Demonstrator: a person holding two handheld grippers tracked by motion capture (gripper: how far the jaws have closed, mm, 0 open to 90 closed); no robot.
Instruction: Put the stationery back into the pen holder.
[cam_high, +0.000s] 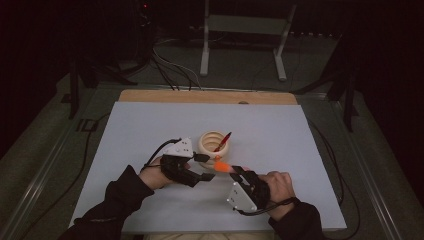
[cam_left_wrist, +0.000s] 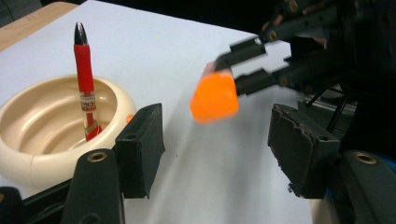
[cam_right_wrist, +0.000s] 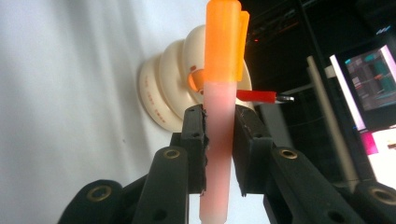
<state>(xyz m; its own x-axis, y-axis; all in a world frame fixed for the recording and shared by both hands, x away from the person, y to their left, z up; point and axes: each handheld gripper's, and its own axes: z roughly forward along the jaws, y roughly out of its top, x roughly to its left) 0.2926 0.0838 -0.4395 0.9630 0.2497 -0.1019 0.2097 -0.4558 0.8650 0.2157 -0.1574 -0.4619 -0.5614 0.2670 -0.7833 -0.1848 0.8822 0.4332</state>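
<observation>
- An orange-capped marker (cam_right_wrist: 219, 116) is being pinched by the right gripper (cam_right_wrist: 219, 140), its pads being pressed on the pale pink barrel.
- The marker is being held above the white mat (cam_high: 280, 140), at about five o'clock from the cream bowl (cam_high: 209, 145), its cap pointing toward the left gripper (cam_high: 204, 167).
- The left gripper's jaws are being held spread, nothing between them; the cap is seen just beyond them.
- A red pen (cam_left_wrist: 84, 84) is being propped upright in the bowl.
</observation>
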